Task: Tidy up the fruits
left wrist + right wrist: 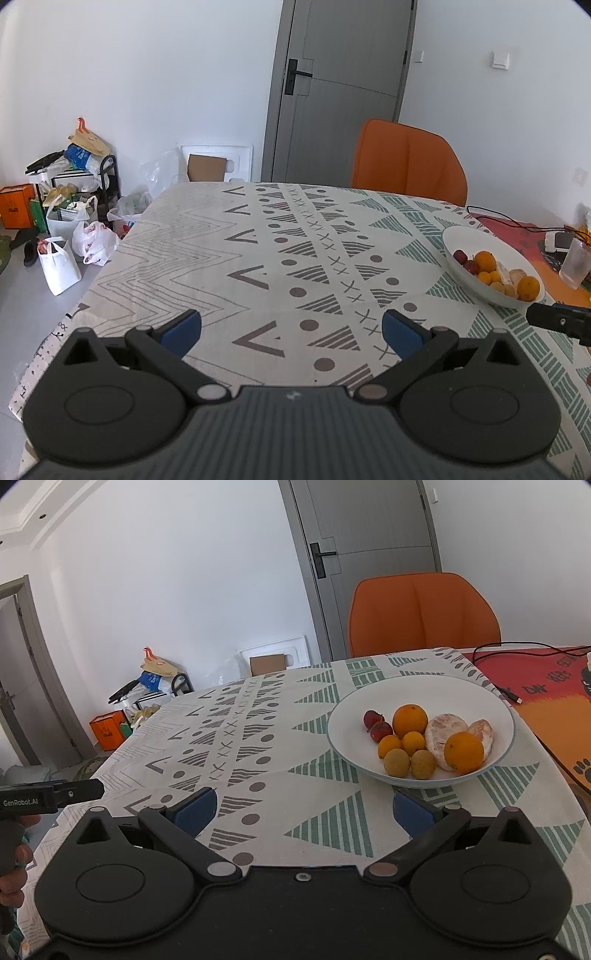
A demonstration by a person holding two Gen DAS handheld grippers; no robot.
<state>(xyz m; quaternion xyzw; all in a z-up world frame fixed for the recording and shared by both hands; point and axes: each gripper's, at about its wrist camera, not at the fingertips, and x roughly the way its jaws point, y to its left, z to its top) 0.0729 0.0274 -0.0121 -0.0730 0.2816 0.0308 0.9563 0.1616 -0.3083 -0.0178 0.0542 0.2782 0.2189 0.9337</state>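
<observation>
A white bowl (pixel 480 698) of fruit stands on the patterned tablecloth, ahead and right of my right gripper (pixel 304 808). In it lie two oranges (pixel 410 720), several small yellow-orange fruits (pixel 397 762), two red fruits (pixel 380 731) and peeled pomelo pieces (pixel 441 731). The right gripper is open and holds nothing, its blue pads just short of the bowl's near rim. My left gripper (pixel 291 332) is open too, over bare cloth, with the bowl (pixel 465 240) far to its right. The right gripper's body (pixel 557 321) shows at the left wrist view's right edge.
An orange chair (pixel 424 616) stands at the table's far side before a grey door (pixel 369 554). A red mat (pixel 546 686) with a black cable (pixel 509 694) lies right of the bowl. A clear cup (pixel 574 264) stands on it. Bags and a rack (pixel 74 206) crowd the floor at left.
</observation>
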